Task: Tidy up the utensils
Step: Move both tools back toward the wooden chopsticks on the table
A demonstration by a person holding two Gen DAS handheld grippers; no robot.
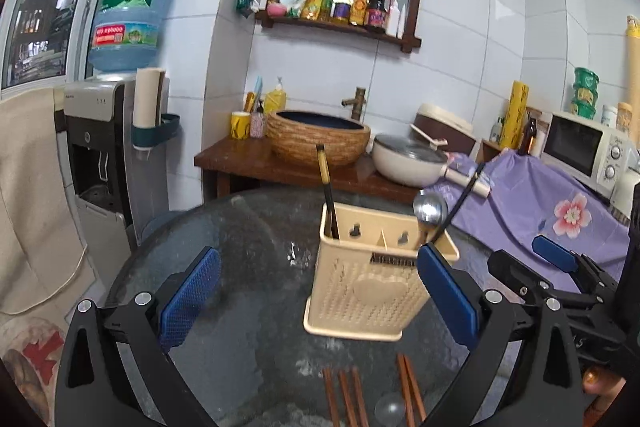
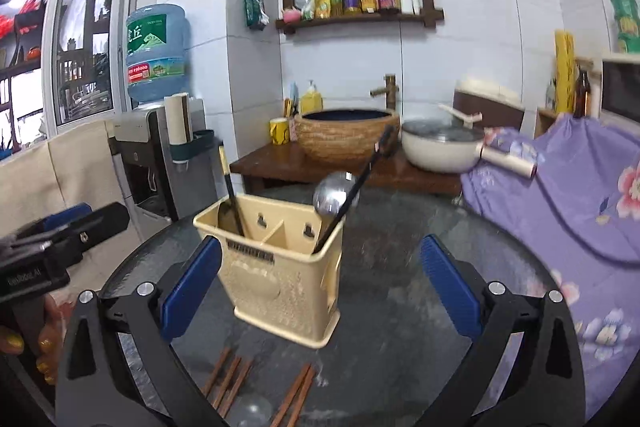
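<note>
Both grippers hang open over the table, nothing in them, with the caddy straight ahead.

The left gripper (image 1: 318,297) has its jaws spread wide and grips nothing; in its view the beige caddy (image 1: 366,291) stands at 12 o'clock on the dark round table (image 1: 248,227), its right edge just behind the right pad. The right gripper (image 2: 320,287) is also released and empty, with the caddy at about 11 o'clock from it. A dark-handled utensil (image 2: 229,187) stands in the caddy's left compartment; a ladle (image 2: 334,197) leans out of the right one toward 1 o'clock. Brown chopsticks (image 1: 352,397) lie loose on the table at 6 o'clock, between the caddy and the grippers, in two small clusters.
</note>
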